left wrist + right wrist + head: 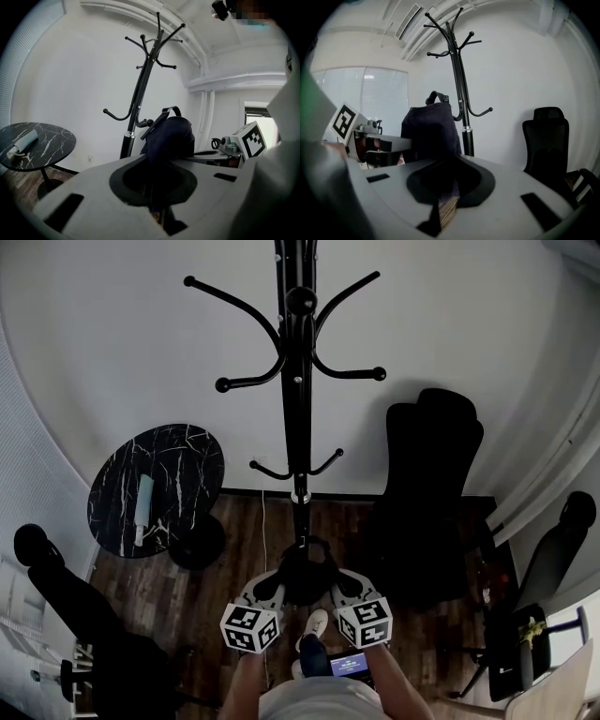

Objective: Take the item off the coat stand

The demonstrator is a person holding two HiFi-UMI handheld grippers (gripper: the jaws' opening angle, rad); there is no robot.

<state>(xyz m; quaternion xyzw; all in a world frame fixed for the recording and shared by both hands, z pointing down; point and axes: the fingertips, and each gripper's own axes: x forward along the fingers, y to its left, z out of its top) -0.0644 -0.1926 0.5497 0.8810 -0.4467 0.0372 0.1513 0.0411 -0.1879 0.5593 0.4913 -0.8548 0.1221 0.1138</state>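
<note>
Fingers (225,192) of the left gripper (272,589) and of the right gripper (339,587) are each pinched shut on the dark navy soft fabric bag (307,573), one at each side, so that we share its weight evenly. We note that the tall black metal coat stand (298,427) shows bare upper hooks. The bag hangs low in front of the pole, and we judge it free of the hooks. It looks rounded, limp and matte, with a black top carry loop (174,110) standing upright.
</note>
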